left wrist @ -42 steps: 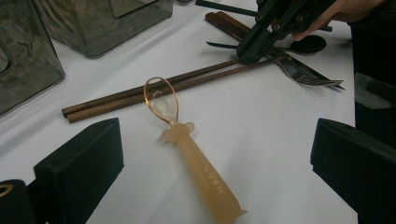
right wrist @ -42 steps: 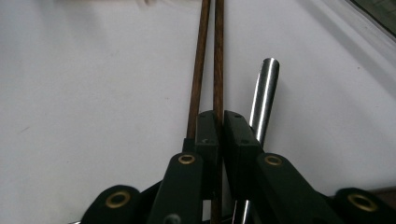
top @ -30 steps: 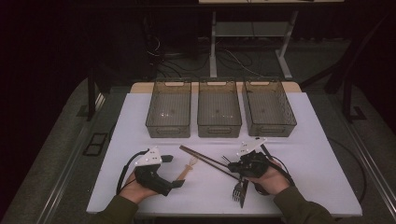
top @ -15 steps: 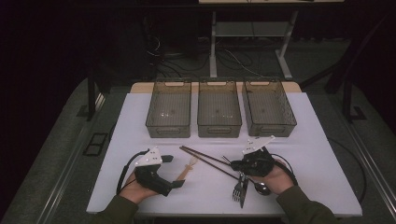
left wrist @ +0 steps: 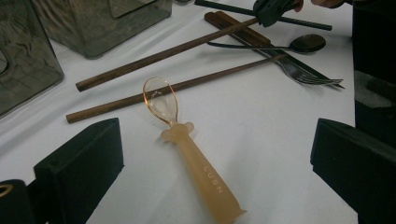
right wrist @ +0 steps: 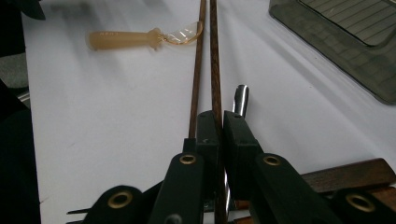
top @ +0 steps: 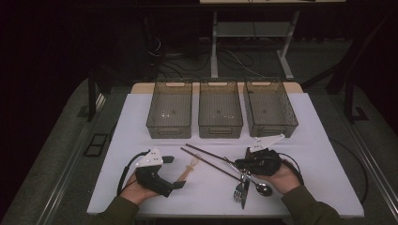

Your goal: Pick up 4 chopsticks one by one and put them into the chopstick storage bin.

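Stillness at left: resting on the counter (top: 319, 140) just as a second ago, keeping the left tool (top: 172, 172) released and gaping, with the amber plastic spoon (top: 187, 171) lying untouched just ahead of its jaws. Further right, staying clenched with the right tool (top: 241, 164) on the near end of one wooden chopstick (right wrist: 215, 70), edging only slightly off from the metal fork (top: 238, 190), the far tip still lying on the counter beside its twin (right wrist: 196, 70). Probably meaning grip secured, with lifting toward the bins (top: 171, 108) only just beginning.
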Demonstrator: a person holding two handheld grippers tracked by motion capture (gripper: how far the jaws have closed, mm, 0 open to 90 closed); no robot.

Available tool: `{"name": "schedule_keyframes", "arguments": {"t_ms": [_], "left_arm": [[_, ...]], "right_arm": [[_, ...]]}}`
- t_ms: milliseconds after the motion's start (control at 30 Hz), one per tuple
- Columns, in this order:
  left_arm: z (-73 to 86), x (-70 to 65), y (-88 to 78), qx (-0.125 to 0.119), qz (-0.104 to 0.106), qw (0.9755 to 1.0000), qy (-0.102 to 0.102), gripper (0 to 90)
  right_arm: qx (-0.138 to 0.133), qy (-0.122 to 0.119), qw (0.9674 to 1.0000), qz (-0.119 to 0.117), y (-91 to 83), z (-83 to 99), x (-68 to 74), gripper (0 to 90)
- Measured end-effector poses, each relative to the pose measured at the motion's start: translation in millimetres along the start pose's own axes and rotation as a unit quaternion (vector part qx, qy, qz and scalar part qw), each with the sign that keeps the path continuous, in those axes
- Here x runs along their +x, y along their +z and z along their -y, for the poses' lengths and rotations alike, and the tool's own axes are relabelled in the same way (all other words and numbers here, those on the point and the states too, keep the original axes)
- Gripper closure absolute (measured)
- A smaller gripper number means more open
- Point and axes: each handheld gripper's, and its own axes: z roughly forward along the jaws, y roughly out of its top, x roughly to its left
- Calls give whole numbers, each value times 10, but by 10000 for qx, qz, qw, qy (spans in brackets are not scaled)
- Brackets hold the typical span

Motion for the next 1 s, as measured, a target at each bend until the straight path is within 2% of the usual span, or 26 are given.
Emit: {"name": "schedule_keyframes", "arguments": {"t_ms": [300, 400, 1000], "left_arm": [[3, 3, 6, -15, 10, 10000, -8, 13], [3, 3, 6, -3, 11, 10000, -9, 13], [4, 10, 25, 1, 18, 10000, -30, 13]], "right_arm": [[-160, 57, 9999, -26, -100, 3, -36, 850], [-230, 147, 9996, -61, -146, -12, -49, 850], [-590, 124, 9982, -4, -302, -140, -43, 850]]}}
